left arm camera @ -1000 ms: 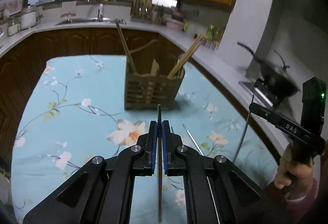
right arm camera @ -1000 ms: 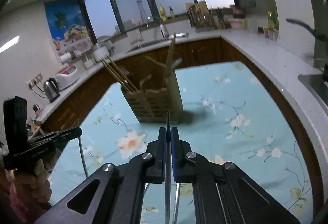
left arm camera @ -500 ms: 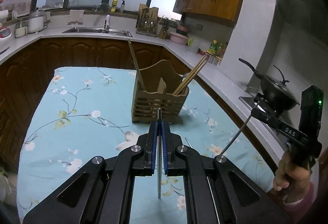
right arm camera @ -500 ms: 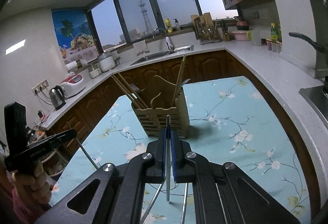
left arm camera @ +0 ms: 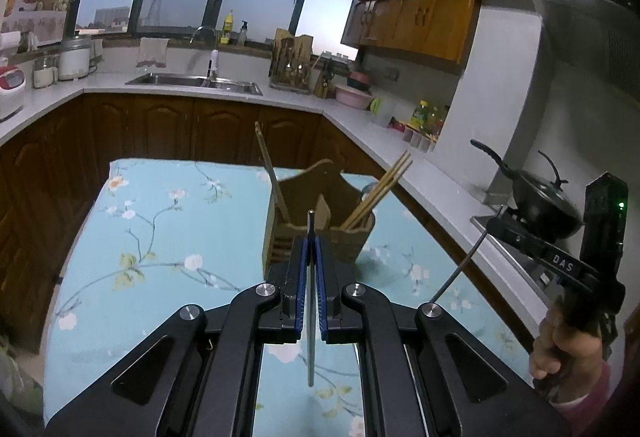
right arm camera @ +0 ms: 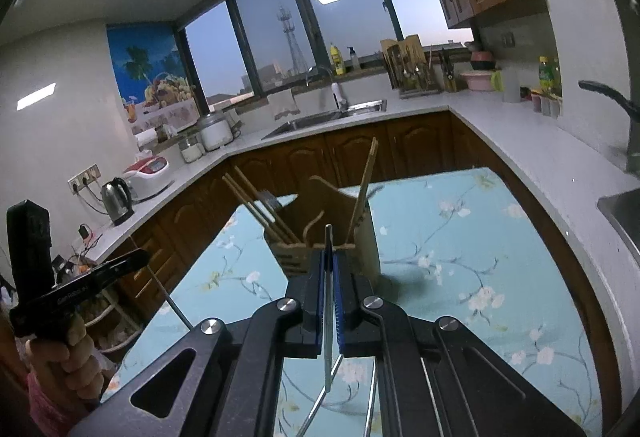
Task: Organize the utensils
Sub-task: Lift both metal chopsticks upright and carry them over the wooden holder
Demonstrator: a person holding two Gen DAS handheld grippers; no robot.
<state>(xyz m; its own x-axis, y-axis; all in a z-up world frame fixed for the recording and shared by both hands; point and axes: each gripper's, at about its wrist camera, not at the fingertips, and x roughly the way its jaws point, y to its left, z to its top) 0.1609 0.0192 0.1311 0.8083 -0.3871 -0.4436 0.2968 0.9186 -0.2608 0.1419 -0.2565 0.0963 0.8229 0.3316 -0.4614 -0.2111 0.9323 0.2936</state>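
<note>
Left wrist view: the left hand-held gripper (left arm camera: 311, 281) has its jaws clamped on a thin metal rod (left arm camera: 310, 317), most likely a steel chopstick, which stands nearly upright between the blue pads, its top poking just above them. Straight ahead on the worktop (left arm camera: 140, 245), covered by a flowered teal cloth, stands the wooden utensil holder (left arm camera: 320, 225). Wooden chopsticks (left arm camera: 380, 193) lean out of its right part and one wooden stick (left arm camera: 272, 173) out of its left. At the right edge the right hand-held gripper (left arm camera: 496, 225), carried by a hand (left arm camera: 560, 341), is clamped on a second metal rod (left arm camera: 460, 269) hanging slantwise below it.

The step in hand looks like carrying both rods to the holder. The next move calls for bringing each rod over an open compartment, tipping it more upright and lowering it in before letting go.

Right wrist view: here the right hand-held gripper (right arm camera: 329, 289) holds its rod (right arm camera: 328, 317) upright, with the holder (right arm camera: 332, 237) close ahead. The left hand-held gripper (right arm camera: 140, 259) shows at the far left, its rod (right arm camera: 168, 301) angling down. More thin metal pieces (right arm camera: 320, 405) lie on the cloth beneath, partly hidden, so I judge there is more to gather.

The leaning chopsticks and the holder's tall curved handle (right arm camera: 332, 193) crowd the openings and could catch a rod. A kettle (right arm camera: 116, 201) and a rice cooker (right arm camera: 148, 173) sit on the far counter, well apart.
</note>
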